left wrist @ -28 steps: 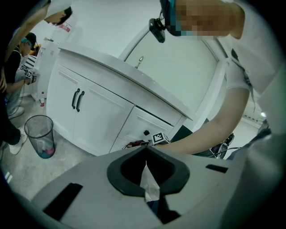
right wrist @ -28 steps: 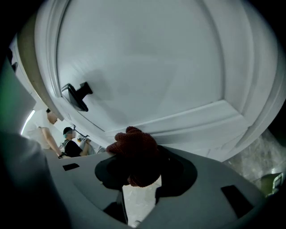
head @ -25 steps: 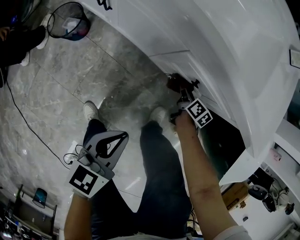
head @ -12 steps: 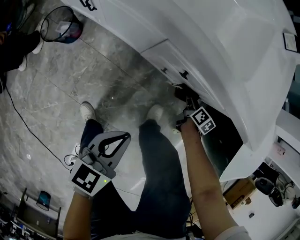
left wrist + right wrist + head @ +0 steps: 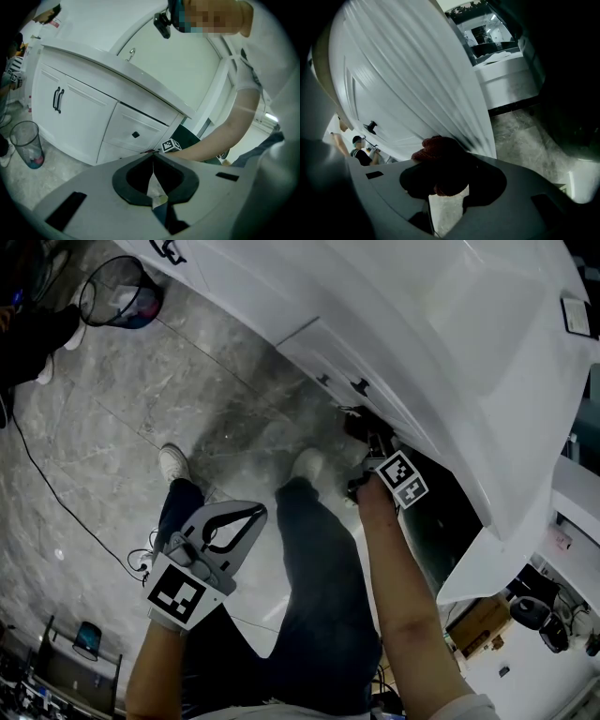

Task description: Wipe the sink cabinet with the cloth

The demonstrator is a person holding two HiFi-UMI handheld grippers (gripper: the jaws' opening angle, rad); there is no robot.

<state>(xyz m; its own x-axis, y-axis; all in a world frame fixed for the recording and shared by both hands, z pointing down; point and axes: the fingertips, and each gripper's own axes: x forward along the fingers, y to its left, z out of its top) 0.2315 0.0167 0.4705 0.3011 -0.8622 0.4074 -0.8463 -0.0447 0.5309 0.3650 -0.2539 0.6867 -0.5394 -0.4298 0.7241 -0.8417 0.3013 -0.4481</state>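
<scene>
1. Grey marbled floor tiles (image 5: 187, 381) lay under a white, curved sink cabinet (image 5: 422, 324), and the person stood close in front of it.
2. The right tongs (image 5: 366, 432) were closed on a dark red, fluffy cloth (image 5: 438, 149). The cloth was bunched into a ball and pressed against the white cabinet front, near a small black drawer knob (image 5: 361, 385).
3. The left tongs (image 5: 152, 157) hung low beside the person's thigh, well apart from the cabinet. Their jaws were together, with nothing between them.
4. Possible troubles, as I judged them:
   - Only a small part of the cloth stood out past the tips, so a tilted hand could let the hard tips scrape the paint.
   - The cloth could catch on the knob or on a panel edge and be pulled out of the grip.
   - A balled cloth touches only a narrow strip, so parts of the front could be missed.
5. The right gripper view showed the cloth clearly between the jaws against the white panel, while in the head view it was only a dark lump. The left gripper view showed the whole cabinet front, with two black bar handles (image 5: 58, 100) and a round wire waste bin (image 5: 26, 145). Only the head view showed the dark open compartment (image 5: 441, 512) beside the right forearm.
</scene>
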